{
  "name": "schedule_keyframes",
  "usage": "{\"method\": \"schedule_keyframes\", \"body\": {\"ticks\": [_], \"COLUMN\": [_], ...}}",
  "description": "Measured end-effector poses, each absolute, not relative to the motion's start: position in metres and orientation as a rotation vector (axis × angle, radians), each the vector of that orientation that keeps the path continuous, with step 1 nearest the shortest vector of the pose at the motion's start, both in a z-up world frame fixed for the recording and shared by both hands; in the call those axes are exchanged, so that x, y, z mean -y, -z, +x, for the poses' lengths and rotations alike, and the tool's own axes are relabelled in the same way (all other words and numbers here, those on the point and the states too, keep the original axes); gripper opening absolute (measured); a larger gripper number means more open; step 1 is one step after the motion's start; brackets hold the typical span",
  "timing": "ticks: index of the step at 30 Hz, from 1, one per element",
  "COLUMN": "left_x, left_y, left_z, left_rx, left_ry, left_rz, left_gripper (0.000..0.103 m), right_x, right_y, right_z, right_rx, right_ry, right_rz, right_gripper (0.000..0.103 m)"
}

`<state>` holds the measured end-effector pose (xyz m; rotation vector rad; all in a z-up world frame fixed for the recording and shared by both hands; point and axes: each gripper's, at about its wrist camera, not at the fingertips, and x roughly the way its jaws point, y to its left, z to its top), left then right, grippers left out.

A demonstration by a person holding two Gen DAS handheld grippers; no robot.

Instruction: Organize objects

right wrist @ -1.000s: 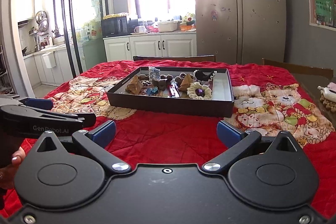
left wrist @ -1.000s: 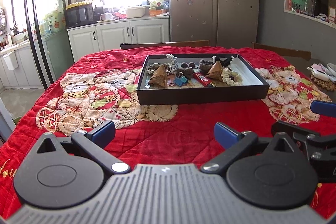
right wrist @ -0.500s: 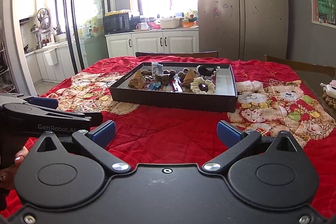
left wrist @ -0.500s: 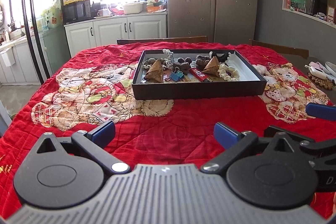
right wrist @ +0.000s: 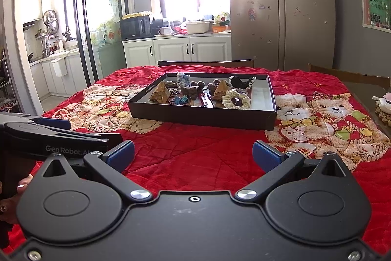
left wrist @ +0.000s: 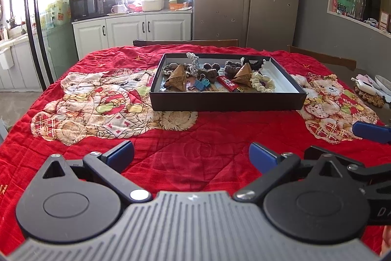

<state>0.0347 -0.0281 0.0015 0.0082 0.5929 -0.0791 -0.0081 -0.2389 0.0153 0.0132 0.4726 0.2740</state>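
Tongs on both sides gape wide, gripping nothing: left tongs (left wrist: 191, 153) and right tongs (right wrist: 193, 152) hover low over the red quilted surface (left wrist: 195, 138). At twelve o'clock, well apart from them, sits the black tray (left wrist: 227, 103) holding paper pyramids (left wrist: 177, 78), a red lighter (left wrist: 228, 84), blue binder clip (left wrist: 201, 84) and crocheted pieces (left wrist: 262, 82).
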Motion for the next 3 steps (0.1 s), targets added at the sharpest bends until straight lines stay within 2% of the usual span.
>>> {"method": "schedule_keyframes", "body": {"ticks": [3], "left_x": [0.0275], "left_y": [-0.0009], "left_z": [0.0353], "left_rx": [-0.594], "left_ry": [0.088], "left_rz": [0.005], "left_gripper": [0.103], "right_x": [0.2394], "right_y": [-0.0144], "right_z": [-0.0082], "right_rx": [-0.475], "right_ry": [-0.275], "right_rz": [0.017], "right_gripper": [0.103]}}
